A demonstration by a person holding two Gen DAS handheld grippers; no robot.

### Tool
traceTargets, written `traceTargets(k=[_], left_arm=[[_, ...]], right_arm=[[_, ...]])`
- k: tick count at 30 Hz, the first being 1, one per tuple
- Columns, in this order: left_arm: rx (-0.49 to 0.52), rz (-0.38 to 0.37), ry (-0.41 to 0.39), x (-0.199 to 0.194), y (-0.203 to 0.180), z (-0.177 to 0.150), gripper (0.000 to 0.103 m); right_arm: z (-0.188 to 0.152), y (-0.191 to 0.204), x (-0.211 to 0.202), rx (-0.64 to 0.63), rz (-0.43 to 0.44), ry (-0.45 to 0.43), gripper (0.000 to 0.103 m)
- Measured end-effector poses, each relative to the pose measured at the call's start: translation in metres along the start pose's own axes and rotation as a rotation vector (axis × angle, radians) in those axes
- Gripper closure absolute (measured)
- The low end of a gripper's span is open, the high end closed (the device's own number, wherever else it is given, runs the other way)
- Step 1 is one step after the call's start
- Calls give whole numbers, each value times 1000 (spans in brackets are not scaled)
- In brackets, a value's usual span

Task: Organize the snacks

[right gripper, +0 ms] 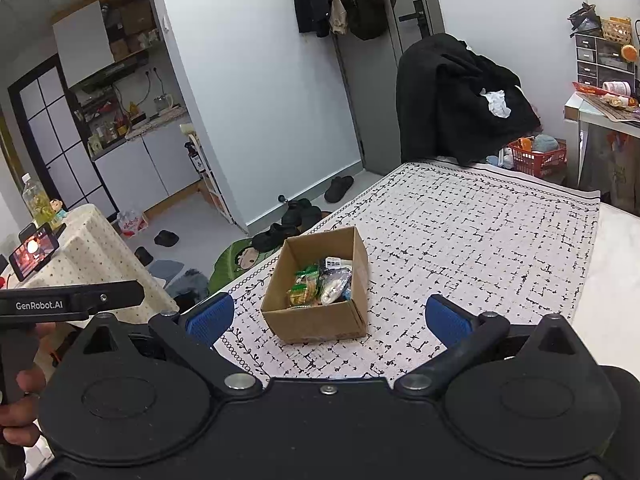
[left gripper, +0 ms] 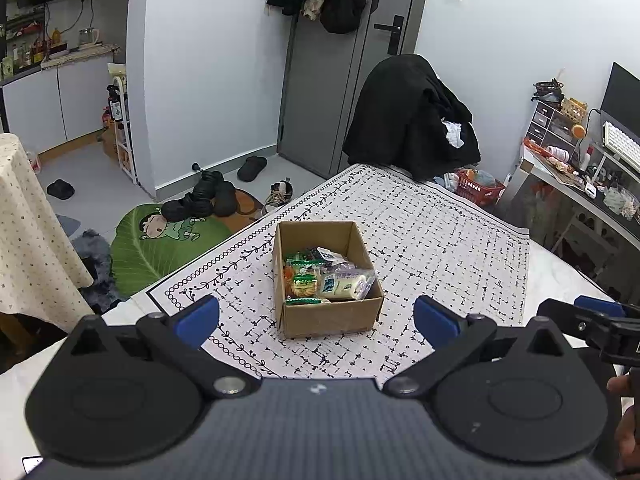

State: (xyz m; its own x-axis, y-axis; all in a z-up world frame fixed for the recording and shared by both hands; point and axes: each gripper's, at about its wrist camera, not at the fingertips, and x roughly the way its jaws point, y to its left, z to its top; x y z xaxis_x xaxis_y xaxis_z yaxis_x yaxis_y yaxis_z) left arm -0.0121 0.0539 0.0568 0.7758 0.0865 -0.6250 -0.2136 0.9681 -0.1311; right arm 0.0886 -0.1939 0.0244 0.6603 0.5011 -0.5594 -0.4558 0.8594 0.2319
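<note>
A small open cardboard box (left gripper: 328, 317) (right gripper: 316, 322) stands on a white cloth with black marks (left gripper: 440, 240) (right gripper: 480, 232). Inside lie several snack packets (left gripper: 326, 278) (right gripper: 320, 284), green-topped ones on the left and a clear bag with a blue label on the right. My left gripper (left gripper: 316, 320) is open, its blue pads wide apart on the near side of the box, nothing between them. My right gripper (right gripper: 329, 320) is open too, also just short of the box and empty. The right gripper's tip (left gripper: 592, 312) shows at the far right of the left wrist view.
The cloth's left edge (left gripper: 208, 276) drops to a floor with a green mat (left gripper: 160, 240) and shoes (left gripper: 208, 200). A chair draped in black clothing (left gripper: 412, 120) stands beyond the table, with a red basket (left gripper: 478, 190) and a desk (left gripper: 568, 172) to the right. A dotted-cloth side table (right gripper: 80, 256) sits left.
</note>
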Motion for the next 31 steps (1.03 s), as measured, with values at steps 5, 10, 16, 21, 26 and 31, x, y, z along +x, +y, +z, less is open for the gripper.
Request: traceTargets(k=[5,10,16,21,26,31], left_arm=[[-3,-1,5,2,0,-1,0],[-6,-3,6,1,0,-1,0],[-5,-7,6,0,1,0,0],[-5,-9,4,-1,0,1,0],[-1,-11,5,-3,-1,0,0],[22,-6,-1,-4,-5,-1,0]], right_arm=[[1,0,1,-3,0,6,0],[1,0,1,-4,-1,6,0],[2,0,0,-4,-3,4,0],[3,0,0,-9,-1,4,0],[4,1,-1,-12,-4,3,0],[3,2,-1,-13,-2,3,0]])
